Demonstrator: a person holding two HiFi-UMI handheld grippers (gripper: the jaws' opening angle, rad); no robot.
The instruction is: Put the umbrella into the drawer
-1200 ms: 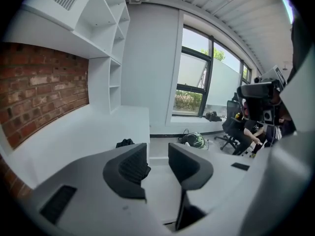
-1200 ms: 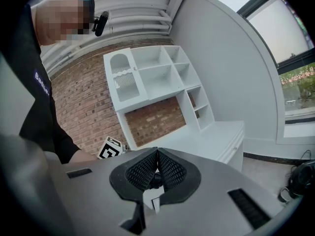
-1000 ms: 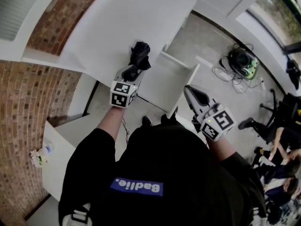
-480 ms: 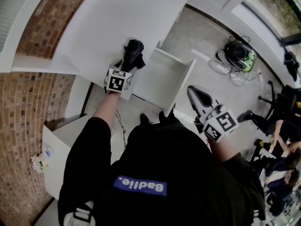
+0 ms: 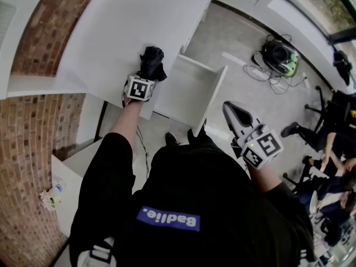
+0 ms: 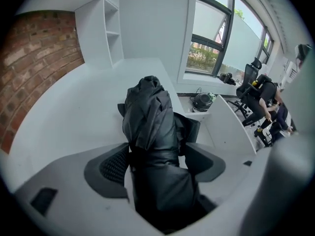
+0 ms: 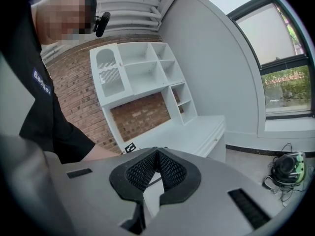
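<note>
A folded black umbrella (image 5: pixel 151 60) lies on the white desk top (image 5: pixel 122 26), close to the edge beside the open, empty white drawer (image 5: pixel 192 90). My left gripper (image 5: pixel 148 74) points steeply down over it. In the left gripper view the umbrella (image 6: pixel 147 117) runs between the two jaws of the left gripper (image 6: pixel 157 154); they have just been opening, stand wide, and do not press on it. The drawer (image 6: pixel 231 127) shows to its right. My right gripper (image 5: pixel 229 108) hangs in front of the drawer, and in its own view the right gripper (image 7: pixel 157 154) is shut on nothing.
A white shelf unit (image 7: pixel 142 77) stands against the brick wall above the desk. On the floor beyond the drawer lie a dark bag and cables (image 5: pixel 278 57). Office chairs and seated people (image 5: pixel 334 149) are at the right.
The left gripper has sunk toward the desk and carried the umbrella down onto its top by the drawer. The right gripper has barely shifted.
</note>
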